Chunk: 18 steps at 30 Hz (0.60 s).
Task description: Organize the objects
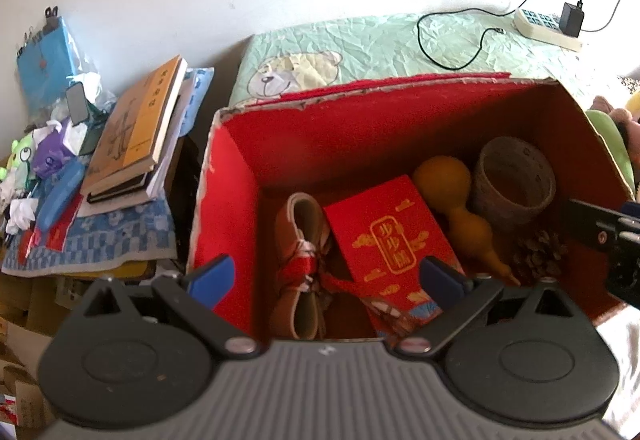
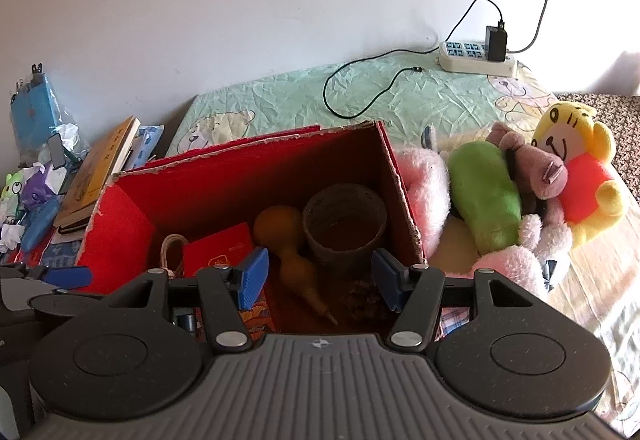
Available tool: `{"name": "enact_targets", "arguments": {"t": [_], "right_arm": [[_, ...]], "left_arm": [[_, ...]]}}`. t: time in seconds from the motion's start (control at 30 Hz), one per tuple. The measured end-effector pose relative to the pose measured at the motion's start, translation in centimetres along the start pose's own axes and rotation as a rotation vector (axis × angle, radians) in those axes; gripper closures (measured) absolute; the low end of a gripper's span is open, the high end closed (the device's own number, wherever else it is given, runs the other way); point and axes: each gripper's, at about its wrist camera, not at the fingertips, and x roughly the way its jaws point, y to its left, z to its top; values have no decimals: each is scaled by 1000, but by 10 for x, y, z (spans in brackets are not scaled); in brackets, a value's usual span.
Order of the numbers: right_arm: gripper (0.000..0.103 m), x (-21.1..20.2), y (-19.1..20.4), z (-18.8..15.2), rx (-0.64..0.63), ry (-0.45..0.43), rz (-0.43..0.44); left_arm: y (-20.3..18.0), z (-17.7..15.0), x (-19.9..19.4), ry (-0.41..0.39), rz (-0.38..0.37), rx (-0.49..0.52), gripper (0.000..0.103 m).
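a green bear-print sheet point(image 2: 400, 95) is covering the bed, and on it a red cardboard box point(image 1: 240, 175) is standing open, taking up most of both views. to its right, plush toys point(image 2: 516, 191) are lying heaped together, touching the box's outer wall. inside the box, a woven cup point(image 1: 514, 181) is sitting in the far right corner, with a yellow gourd point(image 1: 460, 211) lying beside it, a red envelope point(image 1: 390, 236) lying in the middle, a small brown shoe point(image 1: 302, 260) lying at the left, and a pine cone point(image 1: 538, 254) resting below the cup. the left gripper point(image 1: 326, 278) is hovering over the box with jaws spread wide, gripping nothing; the right gripper point(image 2: 318, 278) is doing likewise.
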Motion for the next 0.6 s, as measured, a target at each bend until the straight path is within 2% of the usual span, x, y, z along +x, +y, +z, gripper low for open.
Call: {"name": "enact_targets", "arguments": {"t": [0.6], "right_arm": [[40,28,5,7,-37,43,-21]], "left_arm": [[5,8,19,-12,-22,-13,4]]}}
